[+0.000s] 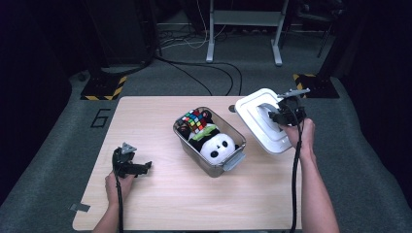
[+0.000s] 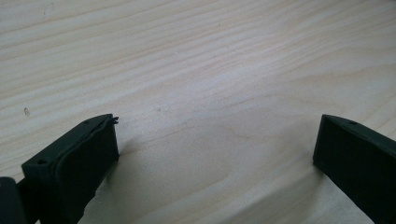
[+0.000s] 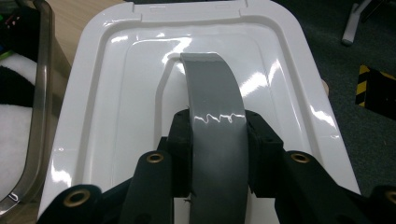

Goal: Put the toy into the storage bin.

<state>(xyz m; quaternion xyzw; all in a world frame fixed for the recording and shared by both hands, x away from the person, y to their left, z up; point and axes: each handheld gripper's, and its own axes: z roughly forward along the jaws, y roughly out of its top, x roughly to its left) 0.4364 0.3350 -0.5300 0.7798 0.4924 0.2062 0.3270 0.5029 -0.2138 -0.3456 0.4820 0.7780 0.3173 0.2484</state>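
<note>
A white lid (image 1: 256,119) with a grey handle (image 3: 215,121) hangs tilted above the table's right side, lifted off the wood. My right gripper (image 1: 281,114) is shut on that grey handle, its black pads (image 3: 180,140) pressing both sides of the strap. A clear plastic box (image 1: 232,160) stands at mid-table with a panda plush (image 1: 217,145) and a colourful puzzle cube (image 1: 193,120) inside. My left gripper (image 1: 141,167) rests on the table at the left, open, with bare wood between its fingertips (image 2: 88,154).
The wooden table (image 1: 160,204) carries a taped mark on its near left corner. Beyond it lie grey floor, cables, yellow-black striped floor plates (image 1: 104,87) and a metal stand's legs (image 1: 243,34).
</note>
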